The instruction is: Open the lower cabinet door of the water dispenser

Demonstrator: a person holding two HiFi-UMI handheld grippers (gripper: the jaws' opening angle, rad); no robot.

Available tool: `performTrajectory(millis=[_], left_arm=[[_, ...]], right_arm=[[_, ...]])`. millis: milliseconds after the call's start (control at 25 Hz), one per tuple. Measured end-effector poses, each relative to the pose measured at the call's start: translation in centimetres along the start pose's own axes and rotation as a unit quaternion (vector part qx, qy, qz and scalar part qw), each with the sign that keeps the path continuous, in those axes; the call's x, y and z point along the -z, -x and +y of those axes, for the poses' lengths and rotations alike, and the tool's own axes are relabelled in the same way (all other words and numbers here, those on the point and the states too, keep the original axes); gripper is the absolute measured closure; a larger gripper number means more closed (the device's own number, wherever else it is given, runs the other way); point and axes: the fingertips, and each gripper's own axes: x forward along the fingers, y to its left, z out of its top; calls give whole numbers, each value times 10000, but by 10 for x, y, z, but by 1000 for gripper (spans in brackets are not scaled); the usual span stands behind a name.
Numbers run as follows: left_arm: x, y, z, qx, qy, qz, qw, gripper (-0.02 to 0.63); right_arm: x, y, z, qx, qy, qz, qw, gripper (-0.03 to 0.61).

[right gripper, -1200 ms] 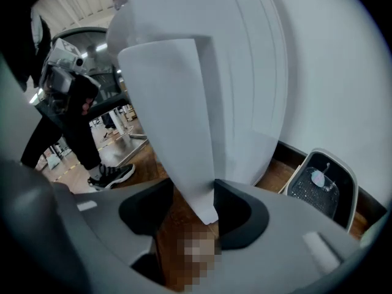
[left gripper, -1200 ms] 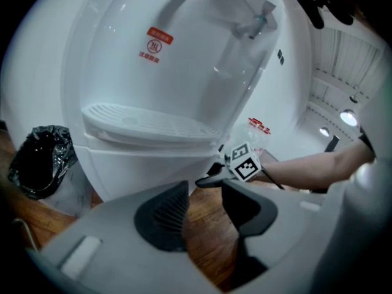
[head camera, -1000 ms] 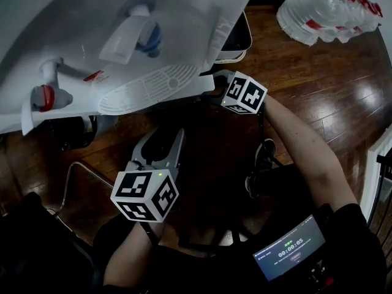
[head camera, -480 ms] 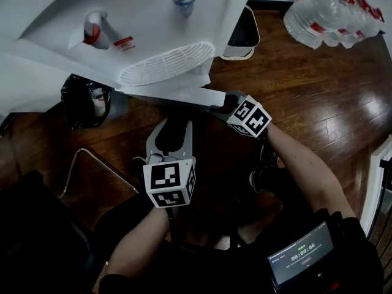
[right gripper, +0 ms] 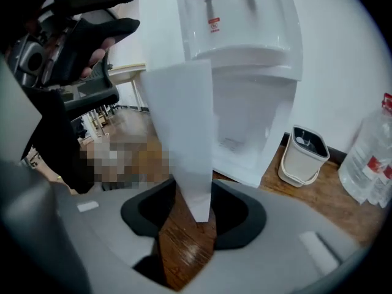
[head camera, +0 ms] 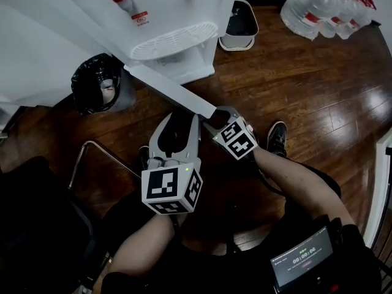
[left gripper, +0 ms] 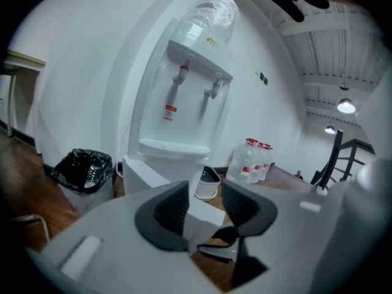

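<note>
The white water dispenser (head camera: 165, 17) stands at the top of the head view. Its lower cabinet door (head camera: 171, 90) is swung far out towards me, and the cabinet (right gripper: 245, 127) behind it shows open. My right gripper (head camera: 211, 116) is at the door's free end. In the right gripper view the door edge (right gripper: 184, 121) fills the gap of that gripper (right gripper: 195, 204); its jaws are closing and both pads touch the edge. My left gripper (head camera: 177, 124) hangs just left of the door end, open, with nothing between its fingers. The left gripper (left gripper: 204, 198) faces the dispenser (left gripper: 190, 103).
A bin lined with a black bag (head camera: 98, 81) stands left of the dispenser, and a small white bin (head camera: 240, 23) stands to its right. Shrink-wrapped water bottles (head camera: 324, 5) lie at the top right. A metal chair frame (head camera: 92, 158) and my shoe (head camera: 275, 136) are on the wooden floor.
The door has swung out from the dispenser's front as my right gripper drew back towards me. My left gripper rose and shifted right, still open.
</note>
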Motion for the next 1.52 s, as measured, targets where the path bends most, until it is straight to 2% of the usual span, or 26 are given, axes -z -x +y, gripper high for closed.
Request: performTrajectory(millis=[160, 440, 600, 680, 720, 840, 920, 1000, 1160, 1320, 1520], left_arm=[[7, 28, 1, -41, 30, -56, 10000, 428], [13, 68, 2, -116, 275, -302, 9991, 428], [15, 91, 0, -182, 454, -439, 9978, 428], [11, 102, -1, -219, 423, -579, 9972, 428], [7, 106, -1, -248, 361, -671, 9968, 428], [1, 117, -3, -338, 130, -922, 9951, 428], [1, 121, -9, -322, -54, -995, 9945, 428], [5, 123, -19, -266, -332, -1010, 9940, 428], [8, 127, -43, -162, -819, -1088, 9906, 431], [8, 128, -54, -22, -1249, -1257, 9842, 443], [7, 124, -49, 27, -1003, -1178, 9880, 449]], right_arm=[[-6, 16, 18, 73, -304, -219, 9993, 403], [-6, 19, 62, -145, 147, -548, 9983, 411], [-6, 39, 77, -185, 284, -657, 9973, 438], [-14, 64, 73, -123, 43, -857, 9962, 453], [-23, 81, 69, -81, -242, -1037, 9943, 465], [-57, 146, 66, 40, -1183, -1674, 9788, 500], [-73, 184, 75, 98, -1379, -2022, 9695, 502], [-81, 213, 85, 289, -1099, -2343, 9655, 502], [-86, 237, 80, 1182, 15, -2869, 9507, 515], [-93, 225, 78, 1229, 116, -3059, 9440, 526], [-102, 223, 74, 1120, -45, -3145, 9426, 535]])
